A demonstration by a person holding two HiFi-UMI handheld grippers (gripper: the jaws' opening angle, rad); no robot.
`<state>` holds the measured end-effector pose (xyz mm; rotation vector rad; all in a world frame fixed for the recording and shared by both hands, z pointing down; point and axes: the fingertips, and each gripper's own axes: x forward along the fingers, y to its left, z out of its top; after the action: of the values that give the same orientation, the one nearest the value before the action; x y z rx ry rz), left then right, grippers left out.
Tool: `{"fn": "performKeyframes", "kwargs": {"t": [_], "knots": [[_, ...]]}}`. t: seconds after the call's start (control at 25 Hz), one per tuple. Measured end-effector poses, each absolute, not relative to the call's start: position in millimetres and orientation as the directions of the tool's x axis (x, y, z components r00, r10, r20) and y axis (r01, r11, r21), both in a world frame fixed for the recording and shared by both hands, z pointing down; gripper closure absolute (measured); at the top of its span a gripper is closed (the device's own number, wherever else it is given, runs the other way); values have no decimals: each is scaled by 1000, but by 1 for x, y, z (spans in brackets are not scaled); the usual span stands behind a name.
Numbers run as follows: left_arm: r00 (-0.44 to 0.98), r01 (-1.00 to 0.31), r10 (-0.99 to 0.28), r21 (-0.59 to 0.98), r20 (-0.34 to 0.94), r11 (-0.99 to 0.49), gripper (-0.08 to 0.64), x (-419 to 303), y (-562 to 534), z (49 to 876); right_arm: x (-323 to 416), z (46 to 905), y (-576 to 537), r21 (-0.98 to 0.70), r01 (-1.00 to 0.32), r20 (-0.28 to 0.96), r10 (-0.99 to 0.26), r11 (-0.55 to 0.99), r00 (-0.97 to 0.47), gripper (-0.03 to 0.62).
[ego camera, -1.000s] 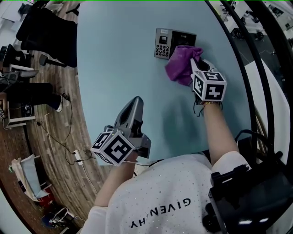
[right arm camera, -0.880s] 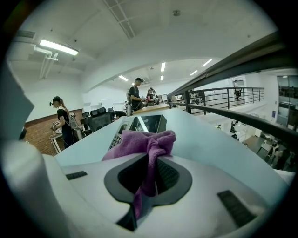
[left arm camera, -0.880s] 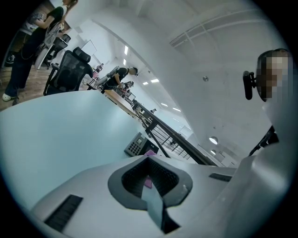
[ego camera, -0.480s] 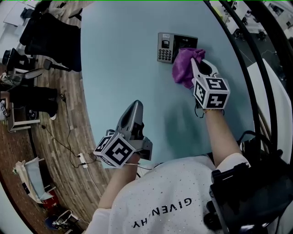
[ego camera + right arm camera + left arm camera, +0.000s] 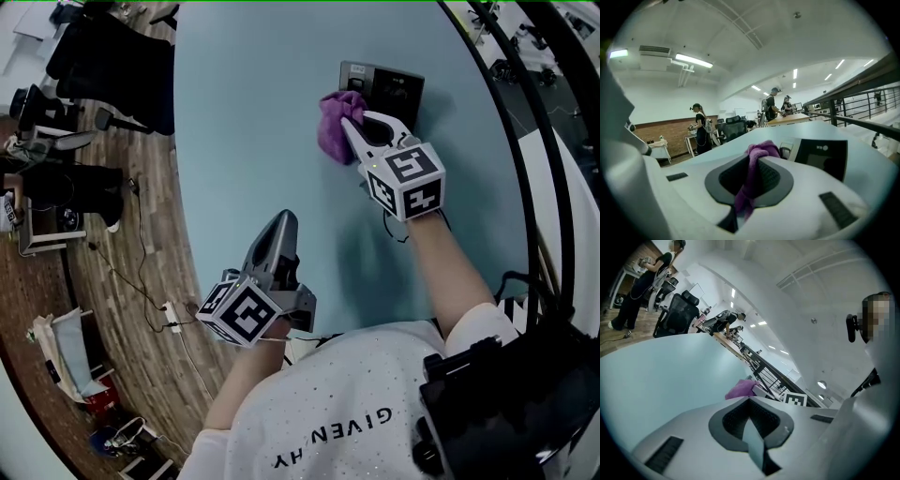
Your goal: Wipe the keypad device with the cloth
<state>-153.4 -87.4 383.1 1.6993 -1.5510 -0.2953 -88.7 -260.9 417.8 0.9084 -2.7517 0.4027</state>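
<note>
The keypad device (image 5: 398,89) lies flat at the far side of the pale blue worktop (image 5: 253,112), toward its right edge. The purple cloth (image 5: 333,131) is bunched over the device's left near corner, so the keys on that side are covered and only the dark screen part shows. Your right tongs (image 5: 349,122) are clamped on the cloth; in the right gripper view a fold of it (image 5: 757,154) runs down between the jaws, with the device (image 5: 820,157) just beyond. Your left tongs (image 5: 281,225) hover over the near part of the worktop, well apart from the device, jaws together with nothing in them.

Watch these points, as I judge them:
- Nothing braces the device. A sideways stroke on this smooth worktop could push it along instead of cleaning it.
- The cloth is held by a narrow fold only. A drag against the device's edge could pull it out of the jaws.
- The cloth bunches ahead of the tips. If it rolls aside, hard jaw could meet the screen or press the keys.

No writing on the device can be read. Your shirt (image 5: 328,412) carries upside-down print: "GIVEN", then an unclear letter, then "HY". Both cubes show square black-and-white markers.
</note>
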Motion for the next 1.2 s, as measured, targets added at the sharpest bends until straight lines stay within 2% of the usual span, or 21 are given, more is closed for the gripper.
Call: {"fn": "performKeyframes", "kwargs": {"t": [0.28, 0.64, 0.88, 1.2], "knots": [[198, -723, -912, 682, 358, 111, 555, -159, -82, 399, -80, 466, -285, -64, -685, 434, -598, 726, -674, 566], [242, -697, -906, 711, 347, 86, 555, -155, -95, 409, -57, 464, -285, -42, -764, 445, -672, 644, -591, 566], [331, -721, -885, 692, 327, -14, 555, -125, -115, 414, -21, 463, -283, -26, -792, 467, -694, 610, -549, 566], [463, -646, -830, 760, 311, -76, 555, -99, -135, 440, 17, 466, -278, 7, -843, 494, -735, 537, -464, 566]]}}
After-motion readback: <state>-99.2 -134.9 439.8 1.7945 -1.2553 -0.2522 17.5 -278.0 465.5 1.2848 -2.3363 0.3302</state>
